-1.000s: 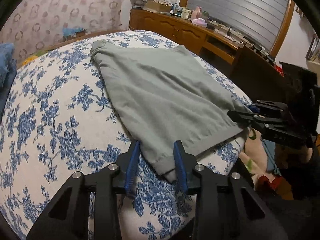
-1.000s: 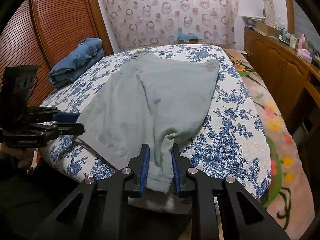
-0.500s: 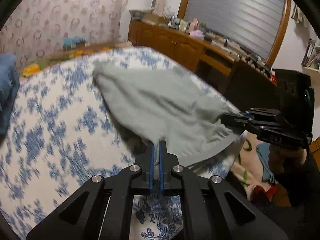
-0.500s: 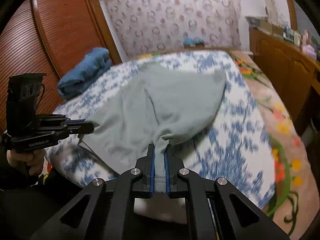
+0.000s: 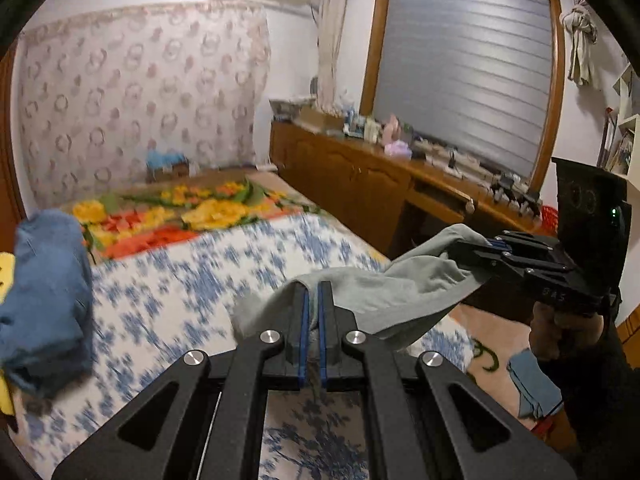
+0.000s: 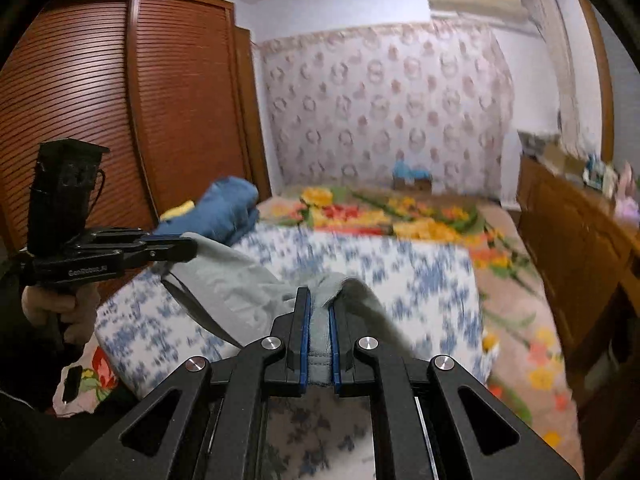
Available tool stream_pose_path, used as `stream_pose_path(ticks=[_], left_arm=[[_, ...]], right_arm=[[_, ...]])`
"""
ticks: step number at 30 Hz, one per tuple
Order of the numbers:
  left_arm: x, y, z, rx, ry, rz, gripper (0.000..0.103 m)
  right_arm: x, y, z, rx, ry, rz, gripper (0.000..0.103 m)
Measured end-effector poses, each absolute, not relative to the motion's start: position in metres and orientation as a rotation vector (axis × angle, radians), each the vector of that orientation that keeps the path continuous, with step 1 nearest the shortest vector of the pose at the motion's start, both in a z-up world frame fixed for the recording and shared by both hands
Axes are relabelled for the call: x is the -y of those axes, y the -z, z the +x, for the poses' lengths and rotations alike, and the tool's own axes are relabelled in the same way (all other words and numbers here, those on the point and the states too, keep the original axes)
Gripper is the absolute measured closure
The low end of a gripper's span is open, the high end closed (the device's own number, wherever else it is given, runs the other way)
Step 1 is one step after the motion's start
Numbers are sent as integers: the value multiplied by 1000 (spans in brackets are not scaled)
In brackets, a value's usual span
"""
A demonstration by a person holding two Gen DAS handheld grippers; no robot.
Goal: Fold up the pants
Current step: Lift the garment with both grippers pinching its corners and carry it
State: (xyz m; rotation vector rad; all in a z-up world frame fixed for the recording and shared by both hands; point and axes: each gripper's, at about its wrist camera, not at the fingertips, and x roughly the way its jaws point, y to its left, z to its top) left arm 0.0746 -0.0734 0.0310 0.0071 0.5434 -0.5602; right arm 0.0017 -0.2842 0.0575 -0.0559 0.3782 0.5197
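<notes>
The grey-green pants (image 5: 404,292) hang in the air above the blue-flowered bed (image 5: 192,280), stretched between both grippers. My left gripper (image 5: 313,300) is shut on one corner of the near edge. My right gripper (image 6: 318,312) is shut on the other corner of the pants (image 6: 236,280). In the left wrist view the right gripper (image 5: 476,246) shows at the right, clamped on the cloth. In the right wrist view the left gripper (image 6: 188,246) shows at the left, also clamped on the cloth. Most of the pants hang below the fingers, partly hidden.
Folded blue jeans (image 5: 44,300) lie at the bed's left side, also in the right wrist view (image 6: 224,212). A flowered orange blanket (image 5: 180,212) covers the far bed. A wooden cabinet (image 5: 360,184) with clutter stands right; a wooden wardrobe (image 6: 120,120) stands left.
Both grippers closed on the near corners of the pants and lifted them off the bed. The pants went from lying flat to hanging between the raised grippers.
</notes>
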Motion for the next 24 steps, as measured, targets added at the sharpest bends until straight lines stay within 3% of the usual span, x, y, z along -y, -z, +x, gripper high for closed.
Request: stream_pose_path(ticks=[12, 19, 24], left_arm=[[39, -77, 72, -415, 492, 9, 98], [33, -83, 122, -410, 377, 88, 98], [26, -105, 165, -372, 285, 132, 98]], right_arm=[[256, -103, -11, -284, -585, -162, 95], [246, -99, 63, -339, -580, -183, 95], [221, -128, 116, -293, -504, -193, 95]])
